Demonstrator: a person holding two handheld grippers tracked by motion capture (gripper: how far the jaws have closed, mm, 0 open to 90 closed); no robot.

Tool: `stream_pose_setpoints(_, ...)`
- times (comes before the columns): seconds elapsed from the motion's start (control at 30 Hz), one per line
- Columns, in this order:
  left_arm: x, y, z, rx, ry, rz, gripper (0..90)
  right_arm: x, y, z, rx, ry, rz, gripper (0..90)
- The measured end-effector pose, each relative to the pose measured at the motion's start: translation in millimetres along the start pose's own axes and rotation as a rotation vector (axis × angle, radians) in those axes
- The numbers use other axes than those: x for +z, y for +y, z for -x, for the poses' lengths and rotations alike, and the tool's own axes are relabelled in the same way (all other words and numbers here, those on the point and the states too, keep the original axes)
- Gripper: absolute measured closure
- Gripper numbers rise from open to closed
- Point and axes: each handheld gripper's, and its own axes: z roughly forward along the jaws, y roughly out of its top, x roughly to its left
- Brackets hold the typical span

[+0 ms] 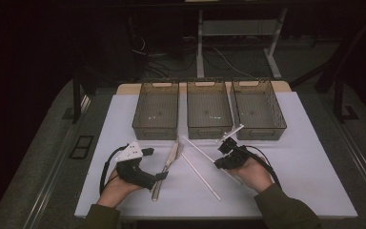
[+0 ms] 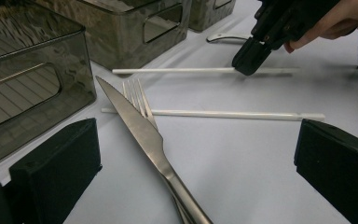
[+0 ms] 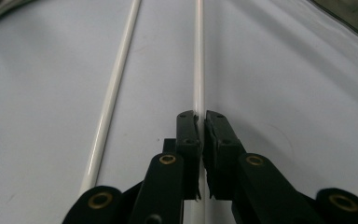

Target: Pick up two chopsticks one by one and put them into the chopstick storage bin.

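Observation:
Two thin white sticks lie side by side on the white table top [image 1: 124,191]. My right gripper [image 1: 218,164] [image 3: 201,116] [image 2: 247,65] is shut on the stick nearer the bins [image 1: 198,149] [image 3: 198,56] [image 2: 177,70], low over the table. The other stick [image 1: 200,177] [image 3: 112,93] [image 2: 214,114] lies free beside it. A steel knife [image 1: 164,174] [image 2: 140,130] lies across a fork [image 1: 177,150] [image 2: 137,95] just in front of my left gripper [image 1: 155,163] [image 2: 198,140]. Its jaws stand wide open around nothing.
Three dark see-through bins [image 1: 155,130] [image 1: 208,131] [image 1: 262,131] stand in a row at the back of the table; two of them are close on the left in the left gripper view [image 2: 28,88] [image 2: 135,28]. A metal handle [image 2: 226,36] lies near the bins.

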Motion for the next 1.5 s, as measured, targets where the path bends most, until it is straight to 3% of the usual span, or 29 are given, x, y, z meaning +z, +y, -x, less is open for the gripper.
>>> stream_pose_setpoints(0.37,0.2,-0.1,-0.1,0.000,0.001,-0.005,0.0,-22.3,-2.3,3.8,0.008,0.070,0.069,84.3)
stream_pose_setpoints(0.7,0.3,-0.2,-0.3,-0.002,0.002,-0.001,0.0,-41.1,20.4,0.8,0.004,0.086,0.156,84.3)
stream_pose_setpoints(1.07,0.3,-0.3,-0.8,-0.005,0.005,0.008,0.0,-44.8,62.4,10.4,0.040,0.091,0.203,84.3)
stream_pose_setpoints(1.5,0.6,0.1,-0.1,-0.012,-0.005,0.021,0.0,-32.5,131.5,12.2,0.081,0.078,0.233,84.3)
